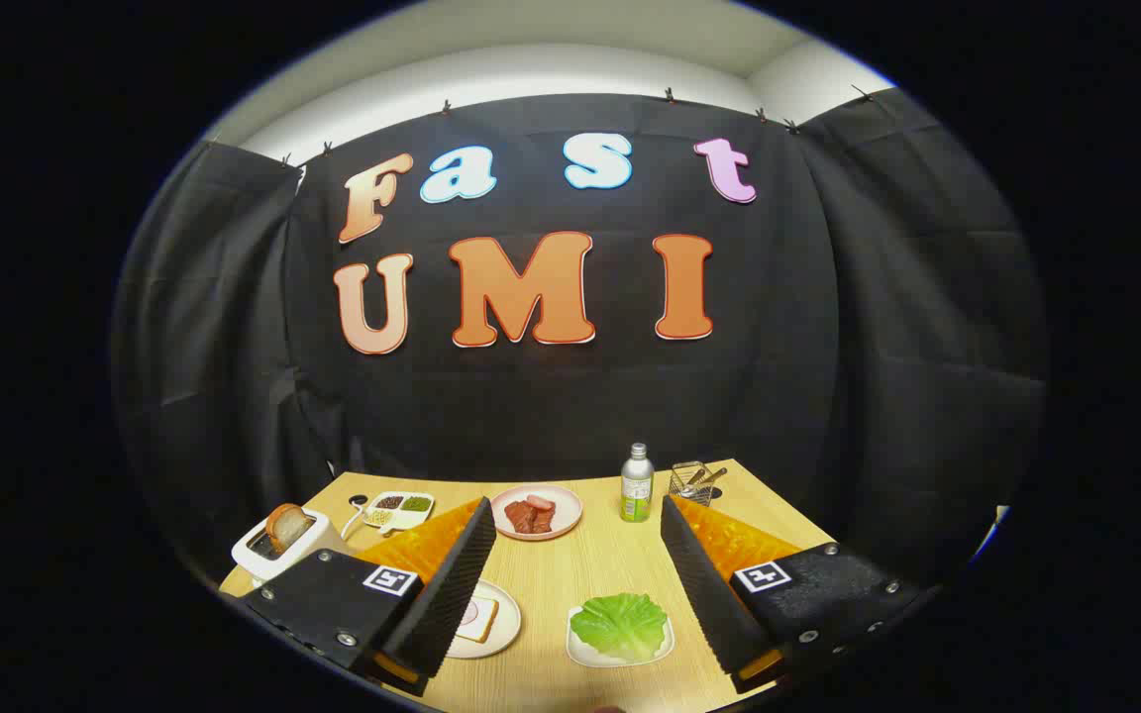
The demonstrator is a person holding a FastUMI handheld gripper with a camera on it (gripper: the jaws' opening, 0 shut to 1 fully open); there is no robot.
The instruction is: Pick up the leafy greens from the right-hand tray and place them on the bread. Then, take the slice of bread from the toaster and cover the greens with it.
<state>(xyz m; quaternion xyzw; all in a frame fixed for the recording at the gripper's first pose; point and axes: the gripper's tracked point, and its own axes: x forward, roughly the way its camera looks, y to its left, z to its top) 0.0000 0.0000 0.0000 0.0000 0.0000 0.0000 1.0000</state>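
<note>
Wooden, pale and grained, the table (610,564) carries everything. Between the spread, released fingers of the gripper (570,584) lies a ruffled green lettuce leaf (620,624) on a small white square tray (578,649). Left of it, a slice of bread (479,619) rests on a round white plate (506,619), partly behind the left finger. At far left, a white toaster (268,555) holds a browned bread slice (285,525) upright. Farther back stand a pink plate of red meat (536,512) and a green-labelled bottle (637,483).

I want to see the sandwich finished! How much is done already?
Nothing done yet. The leafy greens lie on their tray, the toaster holds its bread slice. The gripper hangs open above the table, holding nothing. Left: greens onto the plated bread, then the slice.
</note>
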